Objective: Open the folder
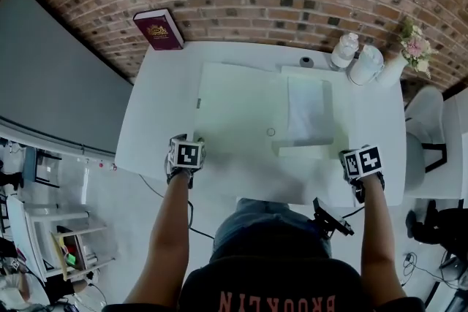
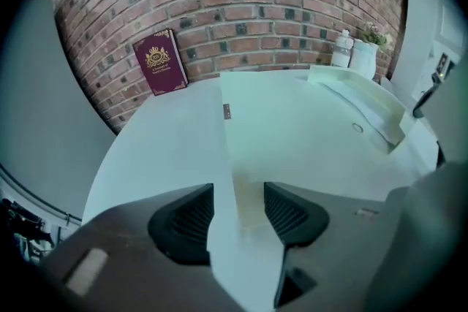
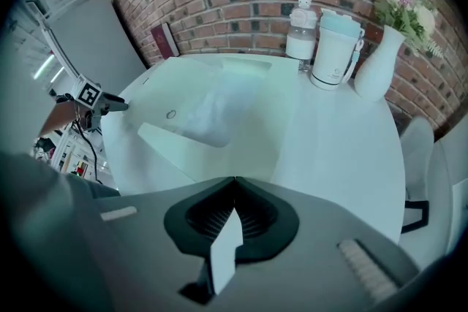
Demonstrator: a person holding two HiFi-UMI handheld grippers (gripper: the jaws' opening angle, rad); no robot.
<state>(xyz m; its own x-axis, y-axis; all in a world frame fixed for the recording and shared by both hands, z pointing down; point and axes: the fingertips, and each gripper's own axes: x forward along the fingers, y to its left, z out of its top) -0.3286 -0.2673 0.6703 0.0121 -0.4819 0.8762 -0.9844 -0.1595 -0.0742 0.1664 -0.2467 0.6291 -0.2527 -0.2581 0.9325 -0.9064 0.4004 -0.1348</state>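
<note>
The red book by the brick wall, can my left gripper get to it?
Probably yes: only bare table lies between the left gripper and the book, and its jaws stand apart. The book is at the far corner, so it is a long stretch.

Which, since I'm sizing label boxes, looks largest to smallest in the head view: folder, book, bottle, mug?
1. folder, by far the largest.
2. book.
3. bottle and mug look about alike, so they are not ranked against each other.
</note>
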